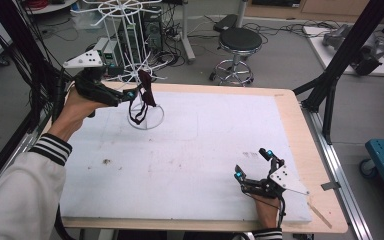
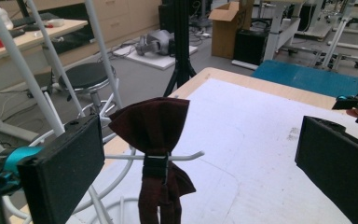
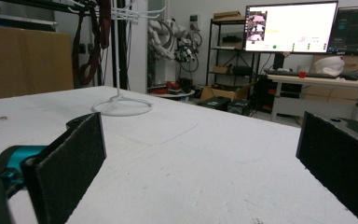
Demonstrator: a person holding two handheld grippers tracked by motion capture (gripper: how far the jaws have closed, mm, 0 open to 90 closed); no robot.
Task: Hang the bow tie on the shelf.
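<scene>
The person's left hand is raised above the far left corner of the counter, forearm in a striped-cuff sleeve angling up from the lower left, and holds the left gripper roughly level, pointing at the white wire rack. Its fingers stand wide apart, one on each side of a dark red bow tie without touching it. The bow tie hangs by its clip on a horizontal prong of the rack, its strap drooping toward the rack's ring base. The right hand rests low at the near right edge of the counter, the right gripper lying close over the white surface and aimed toward the far side. Its fingers are also spread wide with nothing between them.
</scene>
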